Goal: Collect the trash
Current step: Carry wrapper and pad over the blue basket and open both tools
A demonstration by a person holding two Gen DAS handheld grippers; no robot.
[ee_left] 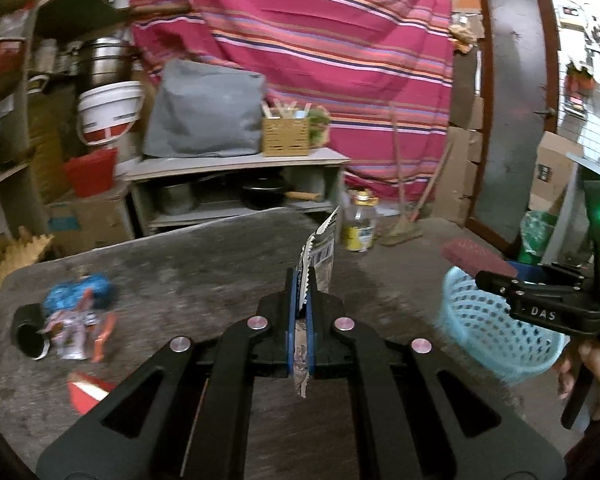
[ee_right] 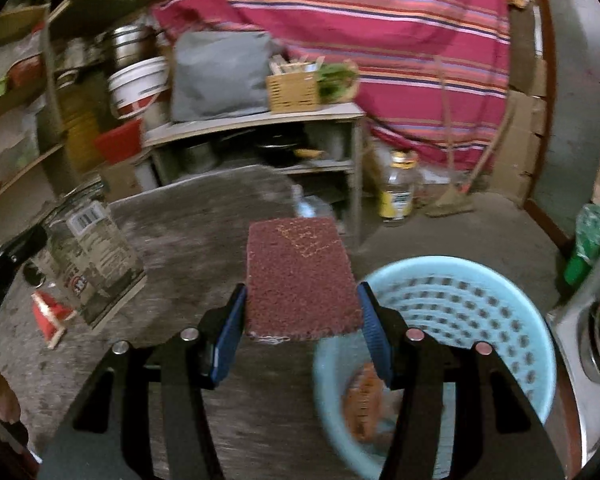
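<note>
My left gripper is clamped flat on a thin printed wrapper, zigzag-edged at the top, with a barcode panel on its side; its other print is too blurred to read. My right gripper pinches a dark red scrubbing pad, coarse and frayed at its near edge, above the table just beside the pale blue perforated basket at the right edge. Seen from the left, the right gripper's body reads "DAS". More crumpled litter lies near the table's left edge.
</note>
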